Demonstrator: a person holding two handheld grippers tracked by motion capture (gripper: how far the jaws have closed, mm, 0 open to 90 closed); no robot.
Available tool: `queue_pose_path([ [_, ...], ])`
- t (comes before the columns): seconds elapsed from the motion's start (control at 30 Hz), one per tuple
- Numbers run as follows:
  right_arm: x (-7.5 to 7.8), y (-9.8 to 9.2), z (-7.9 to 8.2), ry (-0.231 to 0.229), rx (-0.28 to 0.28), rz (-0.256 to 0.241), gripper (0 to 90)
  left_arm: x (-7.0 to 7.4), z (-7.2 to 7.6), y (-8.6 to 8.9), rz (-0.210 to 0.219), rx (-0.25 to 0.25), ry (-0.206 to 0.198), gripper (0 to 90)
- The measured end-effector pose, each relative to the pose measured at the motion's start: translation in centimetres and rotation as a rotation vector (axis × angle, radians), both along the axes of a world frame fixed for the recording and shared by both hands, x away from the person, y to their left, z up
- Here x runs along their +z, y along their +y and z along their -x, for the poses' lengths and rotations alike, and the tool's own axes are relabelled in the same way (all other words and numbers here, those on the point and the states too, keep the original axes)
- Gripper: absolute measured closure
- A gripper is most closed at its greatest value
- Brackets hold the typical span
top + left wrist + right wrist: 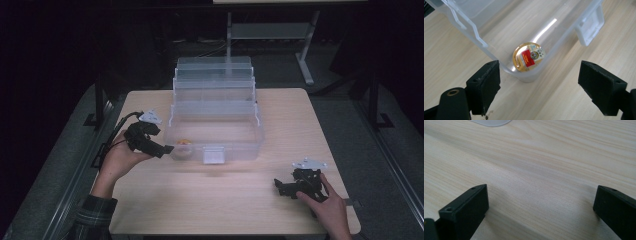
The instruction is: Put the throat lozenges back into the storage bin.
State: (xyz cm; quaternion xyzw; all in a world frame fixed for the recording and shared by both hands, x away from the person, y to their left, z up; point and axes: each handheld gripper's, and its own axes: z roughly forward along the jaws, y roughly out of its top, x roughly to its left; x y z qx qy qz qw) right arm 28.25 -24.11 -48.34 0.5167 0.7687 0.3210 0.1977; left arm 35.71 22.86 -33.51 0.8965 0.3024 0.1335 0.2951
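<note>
Left tongs [537, 85] spread, empty, round gold tin [529, 57] blurred through clear box [477, 37] corner, right tongs [541, 212] spread.

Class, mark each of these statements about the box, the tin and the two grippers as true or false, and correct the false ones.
1. The round tin lies inside the clear box. True.
2. The left gripper is shut on the tin. False: its jaws stand wide apart, outside the box, touching nothing.
3. The right gripper is open over bare table. True.
4. The box stands closed. False: its tiers are folded back and the bottom compartment is open.
5. The tin sits at the box's near left corner in the high view. True.
6. The right gripper is beside the box's latch. False: it is at the table's near right corner, well apart from the box.
</note>
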Motion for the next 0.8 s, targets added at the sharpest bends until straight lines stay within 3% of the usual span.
queue_pose_path([
  [0.17,0.0,0.0,0.0,0.002,0.002,-0.001,0.0,-1.3,1.2,0.5,0.011,0.012,0.005,13.5],
  [0.4,0.0,0.0,0.0,0.001,0.001,0.001,0.0,-3.0,2.7,1.5,0.046,0.031,-0.037,12.5],
  [0.63,0.0,0.0,0.0,0.001,0.001,0.001,0.0,-4.5,4.1,2.4,0.048,0.046,-0.062,12.4],
  [0.8,0.0,0.0,0.0,0.001,0.001,0.002,0.0,-5.4,5.1,3.4,0.069,0.059,-0.059,12.4],
])
